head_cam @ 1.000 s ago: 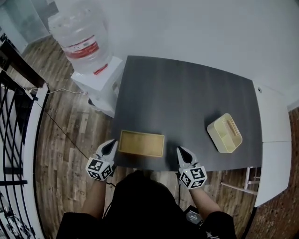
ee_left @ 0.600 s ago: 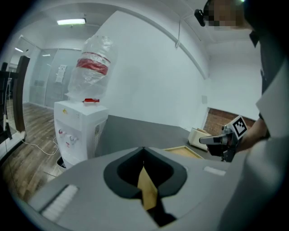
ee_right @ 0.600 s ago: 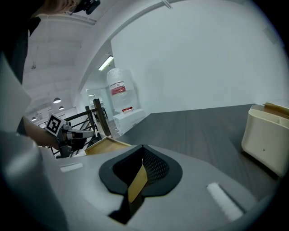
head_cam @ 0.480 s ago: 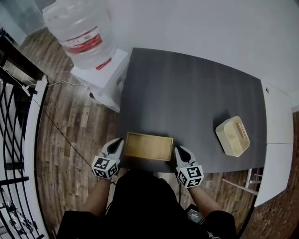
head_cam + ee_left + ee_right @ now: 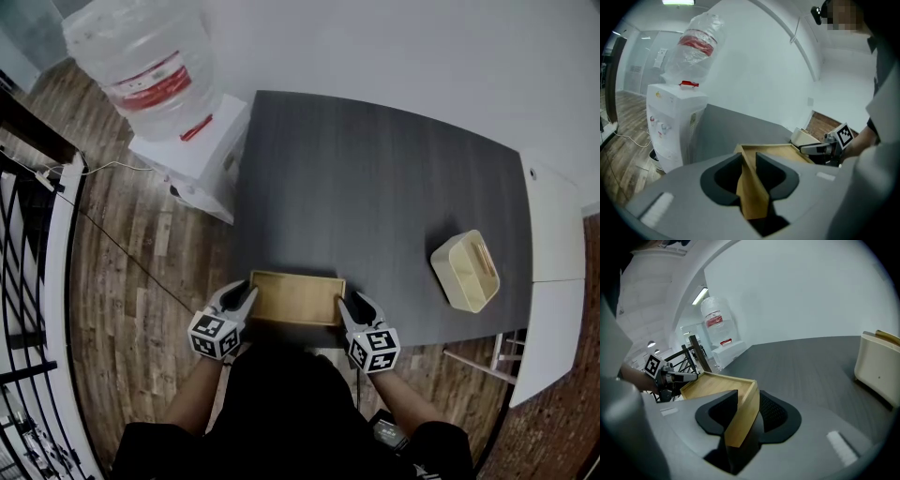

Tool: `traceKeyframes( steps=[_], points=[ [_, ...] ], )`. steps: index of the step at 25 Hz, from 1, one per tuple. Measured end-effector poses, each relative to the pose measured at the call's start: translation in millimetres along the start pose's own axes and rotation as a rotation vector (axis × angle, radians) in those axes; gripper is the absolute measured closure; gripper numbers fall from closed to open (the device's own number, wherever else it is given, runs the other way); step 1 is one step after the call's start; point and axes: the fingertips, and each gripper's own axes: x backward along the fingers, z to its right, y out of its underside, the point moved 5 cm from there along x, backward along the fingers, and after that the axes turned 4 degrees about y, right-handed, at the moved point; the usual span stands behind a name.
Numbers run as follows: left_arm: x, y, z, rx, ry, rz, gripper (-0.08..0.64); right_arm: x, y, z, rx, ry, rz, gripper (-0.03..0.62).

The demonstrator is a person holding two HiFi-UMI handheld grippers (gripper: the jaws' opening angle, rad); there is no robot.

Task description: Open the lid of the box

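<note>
A flat light-wood box (image 5: 296,298) lies at the near edge of the dark table (image 5: 375,187). My left gripper (image 5: 246,296) is at its left end and my right gripper (image 5: 343,302) at its right end. In the left gripper view the box's (image 5: 778,151) end wall stands between the jaws of the left gripper (image 5: 749,157). The right gripper view shows the box's (image 5: 715,384) other end wall between the jaws of the right gripper (image 5: 749,397). Both pairs of jaws have just been opening and now straddle the walls without a clear squeeze.
A beige open container (image 5: 466,270) sits near the table's right front corner. A white water dispenser (image 5: 192,141) with a large bottle (image 5: 141,61) stands left of the table. A black railing (image 5: 28,281) runs at far left, a white side surface (image 5: 548,281) at right.
Both grippers have come in from beside the box and sunk onto its two ends. Their jaws, shut before, now stand apart round the end walls.
</note>
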Motion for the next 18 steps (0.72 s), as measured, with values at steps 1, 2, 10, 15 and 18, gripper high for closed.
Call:
traceKeyframes(
  steps=[1,2,10,15,18],
  points=[
    [-0.3,0.7,-0.5,0.01,0.002,-0.002,0.468,-1.8,0.3,-1.4,-0.002,-0.003,-0.005,0.442],
    [-0.1,0.7,-1.2,0.022,0.004,0.0,0.468,-3.6,0.4,-2.7,-0.006,-0.005,-0.007,0.443],
    [0.5,-0.7,-3.0,0.043,0.013,-0.016,0.468,-9.7,2.8,-6.0,-0.067,-0.05,-0.016,0.463],
    [0.6,0.3,-4.8,0.065,0.012,-0.009,0.468,-11.6,4.8,-4.4,-0.134,-0.086,-0.019,0.479],
    [1.5,0.5,-7.5,0.087,0.01,-0.005,0.466,-12.9,4.4,-5.2,-0.127,-0.094,-0.022,0.479]
  ],
)
